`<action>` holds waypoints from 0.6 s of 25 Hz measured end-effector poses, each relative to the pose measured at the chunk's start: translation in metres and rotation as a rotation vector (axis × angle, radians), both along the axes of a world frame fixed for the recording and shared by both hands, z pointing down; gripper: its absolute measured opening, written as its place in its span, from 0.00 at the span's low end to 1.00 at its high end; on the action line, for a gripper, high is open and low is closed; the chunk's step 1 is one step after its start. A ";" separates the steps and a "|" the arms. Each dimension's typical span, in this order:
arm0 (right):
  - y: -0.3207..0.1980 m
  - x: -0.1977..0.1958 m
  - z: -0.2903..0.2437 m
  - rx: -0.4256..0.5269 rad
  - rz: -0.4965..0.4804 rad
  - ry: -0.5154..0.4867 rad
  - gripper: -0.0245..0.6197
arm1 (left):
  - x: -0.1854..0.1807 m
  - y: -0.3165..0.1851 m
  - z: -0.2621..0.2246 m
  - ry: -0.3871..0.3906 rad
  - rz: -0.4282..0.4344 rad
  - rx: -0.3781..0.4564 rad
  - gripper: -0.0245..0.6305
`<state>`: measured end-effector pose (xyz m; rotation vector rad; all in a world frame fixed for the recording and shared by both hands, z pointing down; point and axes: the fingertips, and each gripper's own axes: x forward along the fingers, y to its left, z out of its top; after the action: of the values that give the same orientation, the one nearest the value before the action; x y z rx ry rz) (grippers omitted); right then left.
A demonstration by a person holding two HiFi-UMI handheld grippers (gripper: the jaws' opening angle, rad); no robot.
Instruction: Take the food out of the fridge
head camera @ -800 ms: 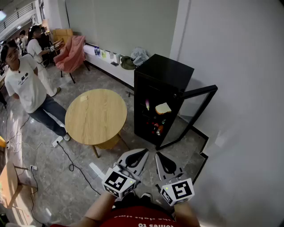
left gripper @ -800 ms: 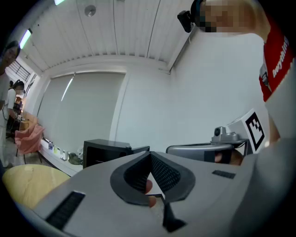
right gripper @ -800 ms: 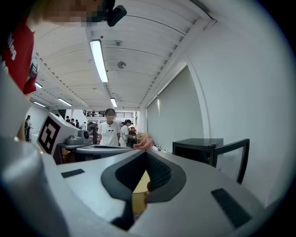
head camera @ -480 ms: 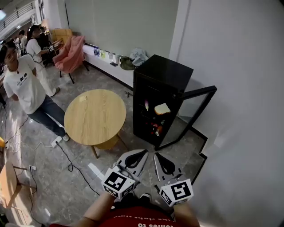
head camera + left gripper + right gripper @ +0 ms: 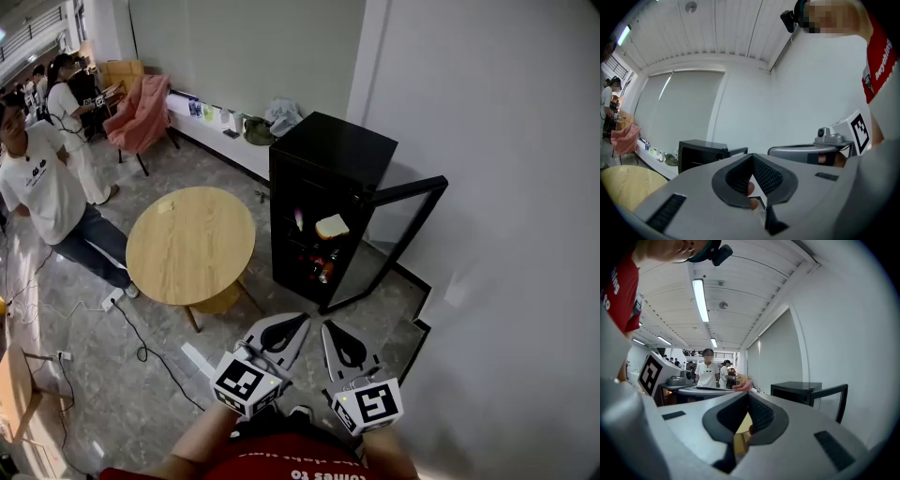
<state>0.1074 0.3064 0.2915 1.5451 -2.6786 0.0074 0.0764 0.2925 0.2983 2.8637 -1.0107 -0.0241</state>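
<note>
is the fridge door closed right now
No, the door of the fridge stands swung wide open, and the head view shows food on the shelves inside.

Premises read as a shared office or lab workspace, not a home. A grey stone-tile floor (image 5: 103, 384) has loose cables (image 5: 141, 349) trailing across it. The walls (image 5: 487, 141) are plain white, and the slatted ceiling (image 5: 754, 282) carries strip lights (image 5: 700, 298). A small black glass-door fridge (image 5: 333, 150) stands by a round wooden surface (image 5: 187, 244). Several people (image 5: 42, 187) stand at the far end, near a chair (image 5: 139, 112) draped in pink cloth.
</note>
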 end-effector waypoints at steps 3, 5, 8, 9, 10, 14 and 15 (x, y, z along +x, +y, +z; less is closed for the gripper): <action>0.002 0.016 0.000 0.003 0.011 -0.003 0.05 | 0.018 0.001 -0.002 0.005 0.013 0.007 0.04; 0.007 0.027 0.000 -0.001 0.011 -0.016 0.05 | 0.028 0.007 0.001 0.013 0.013 -0.005 0.04; 0.013 0.040 0.005 -0.020 0.014 -0.014 0.05 | 0.038 0.018 0.006 0.011 -0.006 -0.017 0.04; 0.013 0.042 0.008 -0.025 0.014 -0.013 0.05 | 0.040 0.020 0.008 0.007 -0.012 -0.016 0.04; 0.012 0.043 0.010 -0.027 0.011 -0.016 0.05 | 0.041 0.020 0.010 0.006 -0.017 -0.016 0.04; -0.002 0.041 0.017 -0.030 -0.014 -0.040 0.05 | 0.041 0.007 0.023 -0.007 -0.038 -0.043 0.04; -0.007 0.040 0.018 -0.028 -0.017 -0.042 0.05 | 0.041 0.003 0.025 -0.010 -0.043 -0.046 0.04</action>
<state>0.1477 0.2998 0.3093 1.5317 -2.7107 0.0777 0.1172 0.2951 0.3235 2.8037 -1.0600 0.0098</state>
